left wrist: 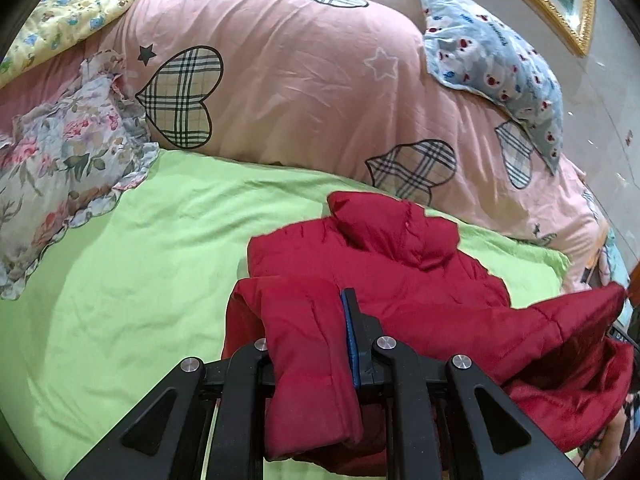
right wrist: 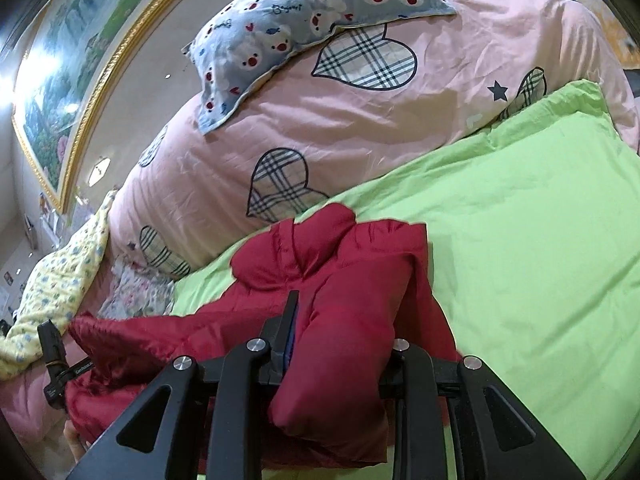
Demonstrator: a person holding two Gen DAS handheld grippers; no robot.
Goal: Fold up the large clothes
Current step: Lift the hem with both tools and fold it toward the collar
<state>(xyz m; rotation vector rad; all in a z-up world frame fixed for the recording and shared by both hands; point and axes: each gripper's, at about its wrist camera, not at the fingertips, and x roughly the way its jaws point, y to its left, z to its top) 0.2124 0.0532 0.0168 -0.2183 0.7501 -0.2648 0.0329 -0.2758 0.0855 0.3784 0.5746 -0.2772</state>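
Far left in the left wrist view: a yellow flowered quilt (left wrist: 68, 16) in the corner, below it a frilled floral pillow (left wrist: 68, 160) resting partly on the green sheet (left wrist: 132, 272). Behind, across the far side of the bed, a bulky pink duvet (left wrist: 288, 80) with plaid hearts, and on its right end a blue bear-print pillow (left wrist: 492, 60). Near centre, the left tool (left wrist: 308, 344) pinching a padded fold of the red jacket (left wrist: 420, 280), fabric bulging between the fingers, only the blue-padded right finger (left wrist: 352, 332) visible. Rest of the jacket spread on the sheet to the right, hood toward the duvet, one part lifted at the far right edge.

In the right wrist view, far left: a gold-framed painting (right wrist: 60, 92) on the wall, the yellow quilt (right wrist: 60, 284) lower down. Blue pillow (right wrist: 304, 20) atop the pink duvet (right wrist: 360, 120). Near centre, the right tool (right wrist: 340, 340) clamped on another thick fold of the red jacket (right wrist: 360, 280), left finger (right wrist: 290, 316) showing, the other buried in cloth. Green sheet (right wrist: 540, 240) bare to the right.
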